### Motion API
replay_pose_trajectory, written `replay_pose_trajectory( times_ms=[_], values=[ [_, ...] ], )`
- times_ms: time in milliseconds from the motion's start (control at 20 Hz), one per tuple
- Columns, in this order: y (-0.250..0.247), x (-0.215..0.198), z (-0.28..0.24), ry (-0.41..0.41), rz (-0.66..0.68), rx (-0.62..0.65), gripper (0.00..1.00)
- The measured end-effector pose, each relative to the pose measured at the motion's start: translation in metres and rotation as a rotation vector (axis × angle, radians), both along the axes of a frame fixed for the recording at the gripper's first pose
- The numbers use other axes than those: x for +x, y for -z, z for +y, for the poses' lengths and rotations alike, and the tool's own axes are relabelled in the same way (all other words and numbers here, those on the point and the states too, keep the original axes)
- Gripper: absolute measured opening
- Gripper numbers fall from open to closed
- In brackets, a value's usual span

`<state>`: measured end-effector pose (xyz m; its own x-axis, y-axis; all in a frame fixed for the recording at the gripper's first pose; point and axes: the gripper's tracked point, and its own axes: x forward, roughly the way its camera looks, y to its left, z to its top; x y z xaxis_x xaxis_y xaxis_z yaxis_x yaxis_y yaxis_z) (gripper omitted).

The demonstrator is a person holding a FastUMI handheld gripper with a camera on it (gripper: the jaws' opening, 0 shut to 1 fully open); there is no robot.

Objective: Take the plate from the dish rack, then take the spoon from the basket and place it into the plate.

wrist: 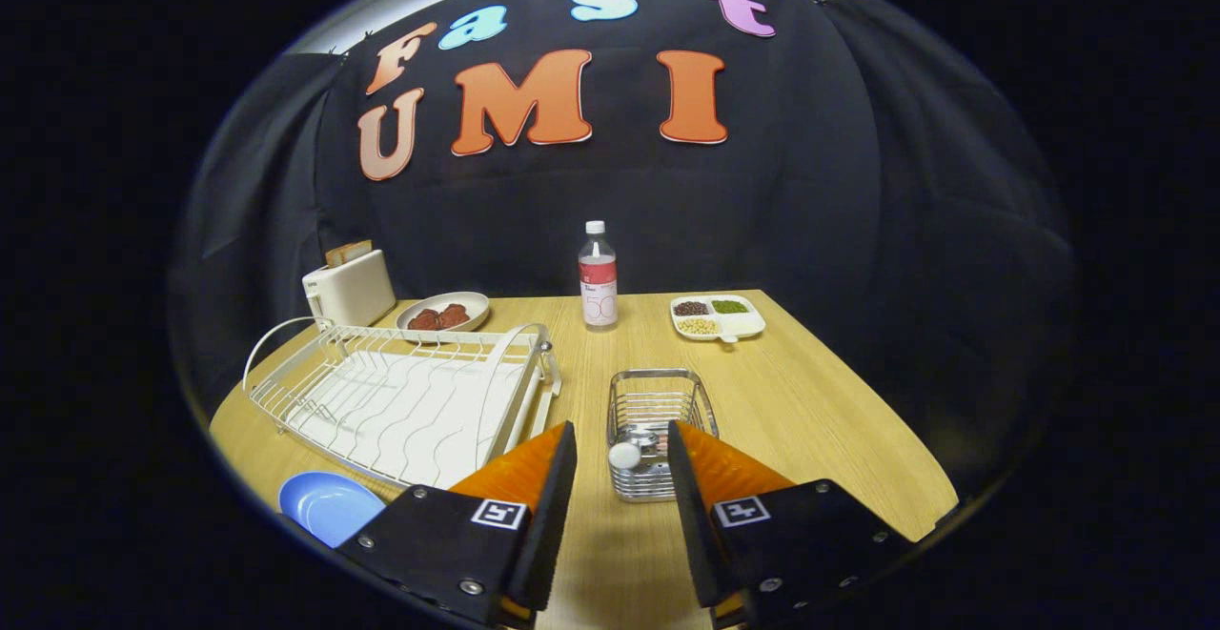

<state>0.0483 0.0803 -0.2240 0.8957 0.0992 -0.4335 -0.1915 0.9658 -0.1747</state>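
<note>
Spoon (626, 456) in basket (660, 401), tool (621, 463) agape.

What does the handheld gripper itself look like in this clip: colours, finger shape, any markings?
The gripper has two wedge-shaped fingers, orange on the outer faces, with black pads along the inner faces. Each sits on a black block base fixed with silver screws. Each base carries a small square black-and-white fiducial marker. No cables are in view.

spoon (626, 456) handle hidden inside basket (660, 408), plate (329, 506) partly cut off
</note>
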Motion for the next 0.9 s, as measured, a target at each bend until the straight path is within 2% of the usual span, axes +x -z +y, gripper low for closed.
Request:
replay_pose_trajectory(
  times_ms=[50, 100, 250, 300, 500, 700, 900],
  values=[
    [0.006, 0.003, -0.002, -0.009, 0.004, -0.013, 0.53],
    [0.008, 0.007, -0.004, -0.014, 0.001, -0.015, 0.45],
    [0.010, 0.017, -0.009, -0.008, -0.020, -0.014, 0.27],
    [0.006, 0.016, -0.009, -0.011, -0.027, -0.006, 0.14],
    [-0.006, 0.013, -0.016, 0.004, -0.027, 0.028, 0.06],
    [-0.040, 0.005, -0.018, 0.009, -0.084, 0.001, 0.05],
    [-0.079, -0.022, -0.007, 0.011, -0.136, -0.013, 0.05]
  ],
)
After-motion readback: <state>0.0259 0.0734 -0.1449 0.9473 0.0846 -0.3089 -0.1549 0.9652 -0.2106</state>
